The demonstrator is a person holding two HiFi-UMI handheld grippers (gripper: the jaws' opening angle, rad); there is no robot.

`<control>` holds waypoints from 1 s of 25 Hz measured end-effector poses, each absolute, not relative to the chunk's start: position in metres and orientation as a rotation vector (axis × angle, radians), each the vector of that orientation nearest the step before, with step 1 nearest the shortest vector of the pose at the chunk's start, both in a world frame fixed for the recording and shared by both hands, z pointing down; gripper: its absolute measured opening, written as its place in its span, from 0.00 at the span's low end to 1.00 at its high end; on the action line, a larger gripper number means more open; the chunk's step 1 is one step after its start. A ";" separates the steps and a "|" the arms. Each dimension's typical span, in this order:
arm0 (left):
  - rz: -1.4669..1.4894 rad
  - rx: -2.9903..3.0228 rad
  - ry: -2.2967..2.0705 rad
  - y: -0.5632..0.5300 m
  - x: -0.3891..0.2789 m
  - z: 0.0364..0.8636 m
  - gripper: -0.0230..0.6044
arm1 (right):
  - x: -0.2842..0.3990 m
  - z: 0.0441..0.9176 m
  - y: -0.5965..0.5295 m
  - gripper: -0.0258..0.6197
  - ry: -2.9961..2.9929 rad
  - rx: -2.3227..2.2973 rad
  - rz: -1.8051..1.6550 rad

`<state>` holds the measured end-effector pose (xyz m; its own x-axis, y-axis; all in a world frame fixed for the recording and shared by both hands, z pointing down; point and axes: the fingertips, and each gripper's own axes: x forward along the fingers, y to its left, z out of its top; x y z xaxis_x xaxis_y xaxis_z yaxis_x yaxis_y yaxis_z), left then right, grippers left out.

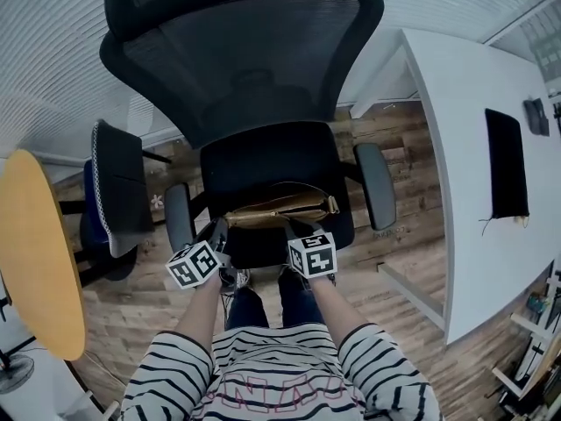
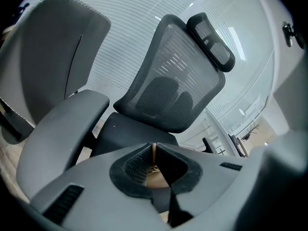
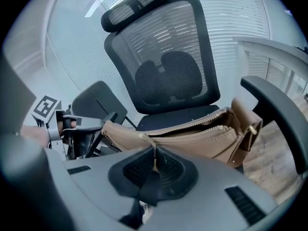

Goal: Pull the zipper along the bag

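A tan bag lies on the black seat of an office chair, its zipper gaping open along the top. My left gripper is at the bag's near left end, shut on a thin tan edge of the bag. In the right gripper view the left gripper shows beyond that same end. My right gripper sits near the bag's front edge, shut on the tan zipper pull, whose slider is at the bag's left end.
The chair's armrests flank the bag, and the mesh backrest rises behind it. A second chair and a round yellow table stand to the left. A white desk with a black pad stands to the right.
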<state>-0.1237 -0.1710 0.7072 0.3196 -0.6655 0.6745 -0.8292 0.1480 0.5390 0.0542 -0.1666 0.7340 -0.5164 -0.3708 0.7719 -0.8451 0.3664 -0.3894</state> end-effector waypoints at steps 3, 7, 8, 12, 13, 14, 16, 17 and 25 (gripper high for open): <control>0.192 1.569 -1.415 -0.171 -0.125 0.707 0.11 | 0.065 0.733 -0.168 0.09 -2.045 1.050 1.052; 0.178 1.560 -1.424 -0.172 -0.125 0.706 0.11 | 0.080 0.729 -0.171 0.09 -2.029 1.078 1.043; 0.177 1.560 -1.424 -0.173 -0.125 0.706 0.11 | 0.084 0.728 -0.171 0.09 -2.025 1.082 1.039; 0.171 1.555 -1.428 -0.174 -0.124 0.707 0.11 | 0.098 0.726 -0.172 0.09 -2.011 1.097 1.027; 0.170 1.554 -1.430 -0.175 -0.124 0.708 0.11 | 0.101 0.726 -0.172 0.09 -2.007 1.101 1.023; 0.170 1.554 -1.432 -0.175 -0.124 0.708 0.11 | 0.104 0.725 -0.172 0.09 -2.004 1.105 1.019; 0.169 1.554 -1.438 -0.176 -0.124 0.708 0.11 | 0.111 0.723 -0.172 0.09 -2.000 1.109 1.008; 0.167 1.554 -1.440 -0.177 -0.124 0.708 0.11 | 0.114 0.722 -0.172 0.09 -1.998 1.111 1.003; 0.156 1.542 -1.458 -0.177 -0.124 0.706 0.11 | 0.136 0.713 -0.173 0.09 -1.979 1.141 0.981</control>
